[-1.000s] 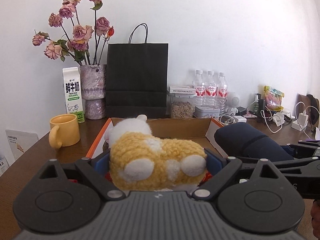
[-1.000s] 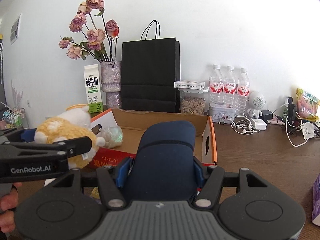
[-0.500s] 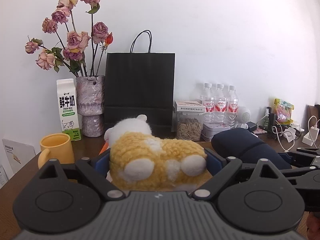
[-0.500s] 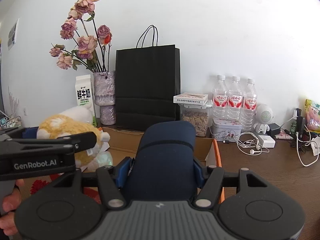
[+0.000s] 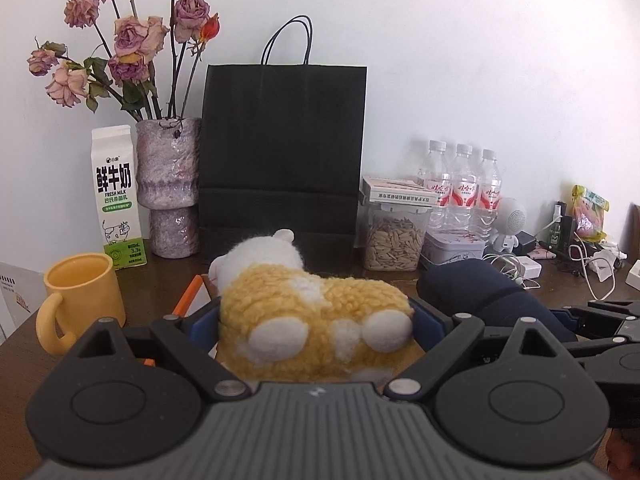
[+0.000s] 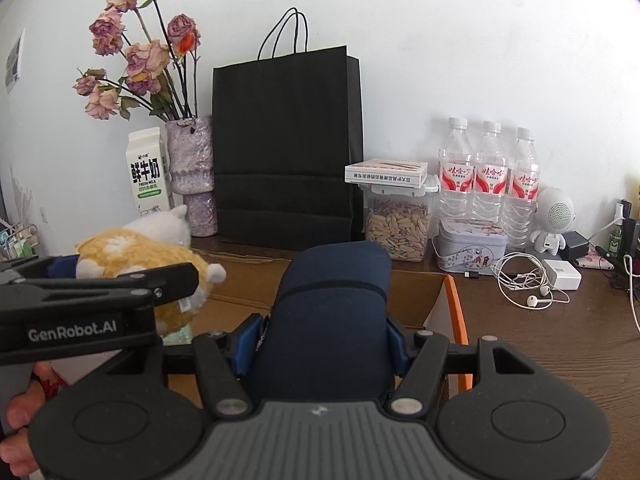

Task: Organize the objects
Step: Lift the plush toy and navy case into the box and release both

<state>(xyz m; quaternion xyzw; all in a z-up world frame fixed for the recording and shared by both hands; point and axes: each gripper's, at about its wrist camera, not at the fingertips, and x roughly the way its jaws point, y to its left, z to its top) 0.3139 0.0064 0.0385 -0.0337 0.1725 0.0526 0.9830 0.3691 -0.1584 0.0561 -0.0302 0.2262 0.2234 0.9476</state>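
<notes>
My left gripper is shut on a yellow and white plush toy, which fills the space between its blue pads. In the right wrist view the same plush toy hangs at the left, above the open cardboard box with orange edges. My right gripper is shut on a navy blue fabric pouch, held over the box's right half. From the left wrist view the pouch shows at the right, beside the plush. A person's hand holds the left gripper.
A black paper bag stands against the wall straight ahead. Left of it are a vase of dried roses, a milk carton and a yellow mug. Right of it are a seed jar, water bottles, a tin and cables.
Both grippers have moved forward towards the black bag and the wall, each carrying its object. The box has dropped lower in both views.
</notes>
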